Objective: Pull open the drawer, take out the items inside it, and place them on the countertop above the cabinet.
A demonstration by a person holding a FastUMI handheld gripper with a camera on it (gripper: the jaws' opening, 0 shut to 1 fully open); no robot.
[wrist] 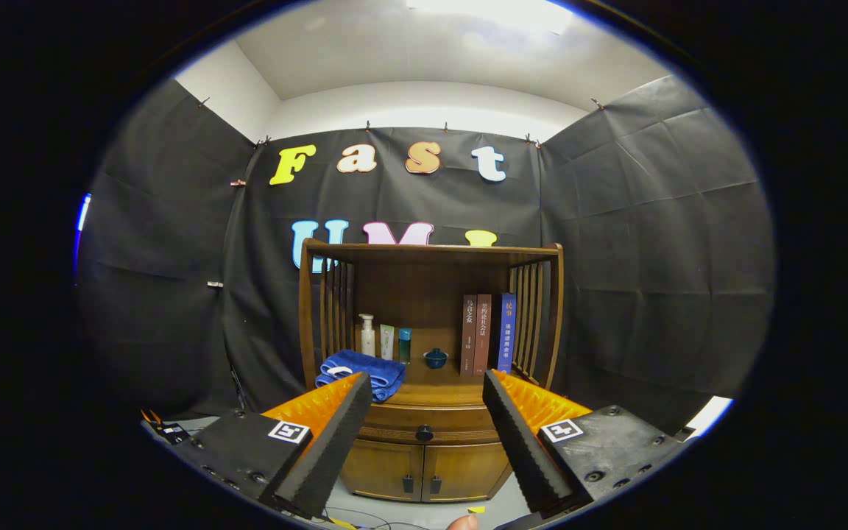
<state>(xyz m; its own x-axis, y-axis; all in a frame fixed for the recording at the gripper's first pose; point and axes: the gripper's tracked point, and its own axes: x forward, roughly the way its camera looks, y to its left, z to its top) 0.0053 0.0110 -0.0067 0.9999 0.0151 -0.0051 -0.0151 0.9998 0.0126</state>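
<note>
Two fingers of my gripper point(424, 383) stand wide apart and hold nothing, and I see the wooden cabinet point(430, 346) through the gap between them. It stands beyond my fingertips, against the black cloth wall, with air between the fingers and its front. The drawer point(431, 423) sits shut, flush with the cabinet front, and its small dark round knob point(425, 433) lies between my two fingers, a little nearer the left one. Below the drawer are two closed doors point(422, 470), each with a dark handle near the middle seam.

On the countertop point(444, 389) above the drawer a folded blue towel point(361, 372) lies at the left, its near edge partly hidden behind my left finger. Behind it, along the back, stand a white pump bottle point(368, 336), a pale tube point(387, 341) and a teal bottle point(405, 344), close together in a row. A small dark blue lidded pot point(436, 358) sits near the middle. Three books point(487, 334) stand upright at the right, beside the slatted side rail.

A fingertip point(462, 523) shows just below, between my gripper's fingers.
</note>
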